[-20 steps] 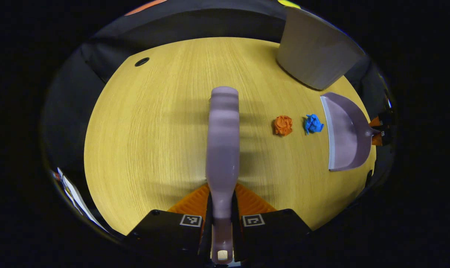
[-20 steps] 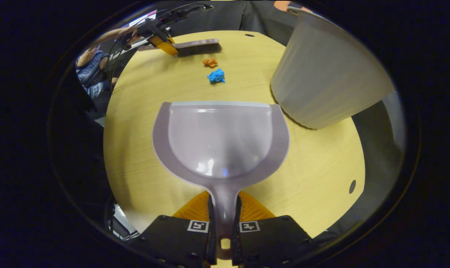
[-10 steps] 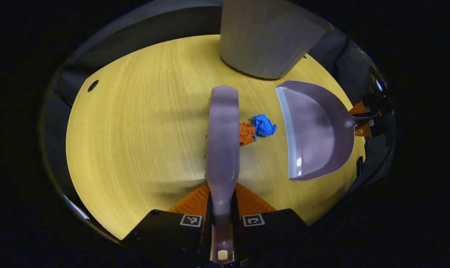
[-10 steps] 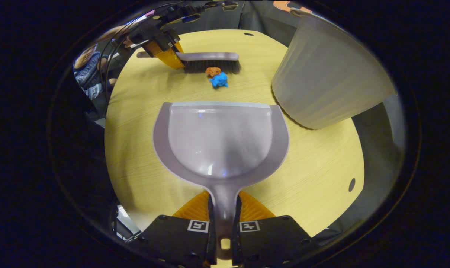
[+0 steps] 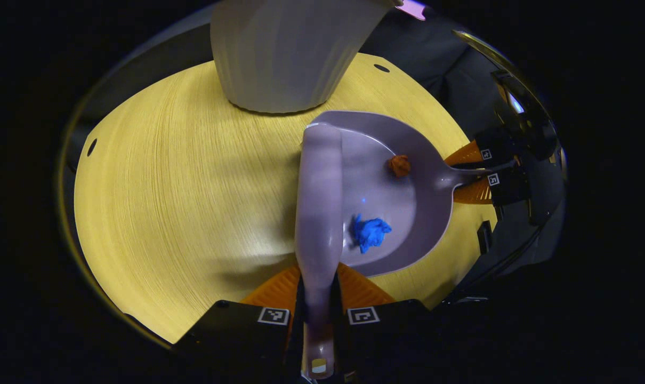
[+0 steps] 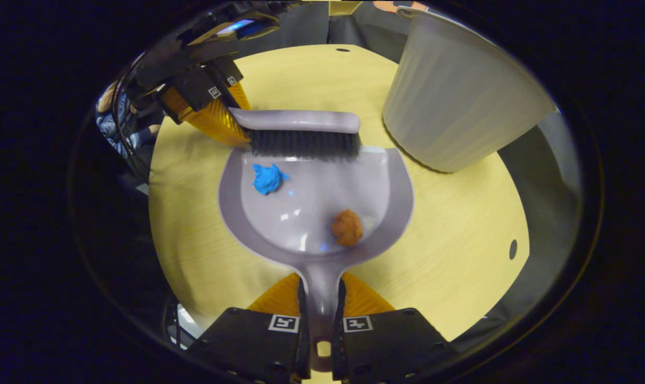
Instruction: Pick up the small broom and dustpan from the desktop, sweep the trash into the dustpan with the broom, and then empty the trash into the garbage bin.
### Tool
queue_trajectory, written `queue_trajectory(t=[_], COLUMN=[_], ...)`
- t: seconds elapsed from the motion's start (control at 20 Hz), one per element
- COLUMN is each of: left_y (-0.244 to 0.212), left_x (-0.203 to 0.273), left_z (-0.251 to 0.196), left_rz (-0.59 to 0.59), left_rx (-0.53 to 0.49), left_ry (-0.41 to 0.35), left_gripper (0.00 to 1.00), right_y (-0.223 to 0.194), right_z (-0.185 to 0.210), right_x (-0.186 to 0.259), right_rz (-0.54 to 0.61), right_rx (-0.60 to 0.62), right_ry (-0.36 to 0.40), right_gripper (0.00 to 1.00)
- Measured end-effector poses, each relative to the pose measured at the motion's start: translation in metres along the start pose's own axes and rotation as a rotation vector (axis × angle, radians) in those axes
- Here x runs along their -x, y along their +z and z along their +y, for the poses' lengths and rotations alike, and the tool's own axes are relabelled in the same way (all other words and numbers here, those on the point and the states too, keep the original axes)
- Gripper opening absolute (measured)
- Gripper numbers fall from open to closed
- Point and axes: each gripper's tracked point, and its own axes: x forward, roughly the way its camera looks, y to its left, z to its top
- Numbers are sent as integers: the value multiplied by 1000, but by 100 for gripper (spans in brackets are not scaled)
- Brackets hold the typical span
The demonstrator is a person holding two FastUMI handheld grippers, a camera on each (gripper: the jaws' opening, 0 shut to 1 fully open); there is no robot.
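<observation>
The surface point(image 6: 450, 277) carries the bin point(image 6: 461, 101), standing upright just beyond the dustpan point(image 6: 314, 213). The dustpan lies flat, its handle clamped in the right gripper point(image 6: 321, 320). The broom point(image 6: 301, 130) has its bristles at the dustpan's front lip, its handle clamped in the left gripper point(image 5: 318, 314). Inside the pan lie a blue wad point(image 6: 268, 177) near the bristles and an orange wad point(image 6: 347, 228) nearer the handle.

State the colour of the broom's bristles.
The broom's bristles are black, clearest in the right gripper view.
</observation>
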Motion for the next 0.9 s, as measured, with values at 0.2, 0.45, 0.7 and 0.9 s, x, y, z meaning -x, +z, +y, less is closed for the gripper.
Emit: queue_trajectory(t=[0.2, 0.45, 0.7, 0.9], left_y=[-8, -29, -65, -73], left_x=[8, 27, 57, 85], left_z=[23, 65, 100, 113], left_rz=[-11, -19, -38, -50], left_rx=[67, 187, 334, 374], left_ry=[56, 127, 182, 206], left_gripper=[25, 25, 25, 26], right_y=[-4, -7, -18, -14], right_z=[1, 7, 15, 13], right_x=[-2, -5, -13, -6], right_rz=[-10, -45, -70, -107], right_rx=[-60, -255, -485, -608], right_ry=[-12, -45, -121, -167], right_gripper=[15, 15, 15, 15])
